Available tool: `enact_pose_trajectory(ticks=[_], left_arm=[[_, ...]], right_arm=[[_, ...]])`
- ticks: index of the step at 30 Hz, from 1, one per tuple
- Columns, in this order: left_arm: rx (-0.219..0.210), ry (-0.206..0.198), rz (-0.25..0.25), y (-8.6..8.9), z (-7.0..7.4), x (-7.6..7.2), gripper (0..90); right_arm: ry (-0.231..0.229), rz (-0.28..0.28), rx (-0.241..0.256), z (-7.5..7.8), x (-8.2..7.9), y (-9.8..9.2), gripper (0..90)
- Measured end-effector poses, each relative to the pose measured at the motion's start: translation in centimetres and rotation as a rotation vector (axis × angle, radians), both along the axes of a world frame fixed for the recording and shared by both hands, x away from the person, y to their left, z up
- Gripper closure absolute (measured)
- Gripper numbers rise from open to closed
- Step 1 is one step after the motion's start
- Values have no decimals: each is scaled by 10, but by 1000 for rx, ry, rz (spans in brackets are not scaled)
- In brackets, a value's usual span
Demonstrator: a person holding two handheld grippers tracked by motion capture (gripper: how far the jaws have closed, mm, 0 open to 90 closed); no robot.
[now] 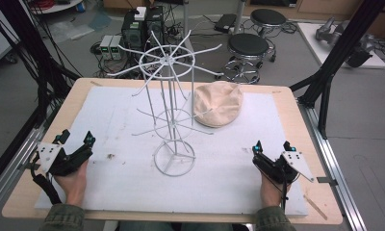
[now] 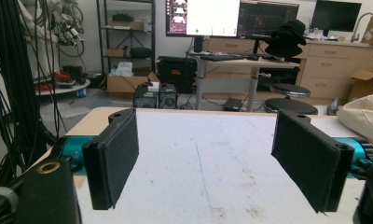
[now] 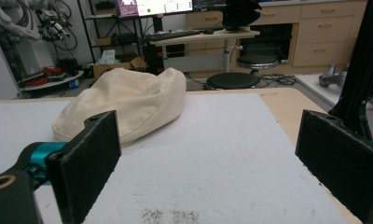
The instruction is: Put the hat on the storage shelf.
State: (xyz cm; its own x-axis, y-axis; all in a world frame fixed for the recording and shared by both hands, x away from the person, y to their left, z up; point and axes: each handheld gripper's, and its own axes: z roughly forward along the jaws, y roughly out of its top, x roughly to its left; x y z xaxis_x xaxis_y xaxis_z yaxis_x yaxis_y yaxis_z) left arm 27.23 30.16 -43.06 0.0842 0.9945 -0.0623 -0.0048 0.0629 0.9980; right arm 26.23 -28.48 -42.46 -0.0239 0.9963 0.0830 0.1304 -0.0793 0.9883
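A white wire hat rack with spoke arms stands upright on the white mat in the middle of the table. A cream cloth cap lies flat on the mat just right of the rack, behind its lower spokes; the same cap lies ahead in the right gripper view, and its edge shows at the right of the left gripper view. My left gripper rests at the mat's left edge, open and empty. My right gripper rests near the mat's front right, open and empty.
The mat covers a wooden table. Black frame posts rise at the right and cables hang at the left. Two black stools and computer boxes stand on the floor beyond the far edge.
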Motion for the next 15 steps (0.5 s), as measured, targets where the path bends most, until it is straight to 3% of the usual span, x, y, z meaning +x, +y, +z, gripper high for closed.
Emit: enact_pose_trajectory(ticks=[5,10,15], left_arm=[[2,8,-2,0,0,0,230],[-4,7,-3,0,0,0,231],[-19,13,-5,1,0,0,231]], right_arm=[[-10,-8,-22,0,0,0,56],[-20,26,-2,1,3,0,56],[-35,20,-28,15,8,1,55]])
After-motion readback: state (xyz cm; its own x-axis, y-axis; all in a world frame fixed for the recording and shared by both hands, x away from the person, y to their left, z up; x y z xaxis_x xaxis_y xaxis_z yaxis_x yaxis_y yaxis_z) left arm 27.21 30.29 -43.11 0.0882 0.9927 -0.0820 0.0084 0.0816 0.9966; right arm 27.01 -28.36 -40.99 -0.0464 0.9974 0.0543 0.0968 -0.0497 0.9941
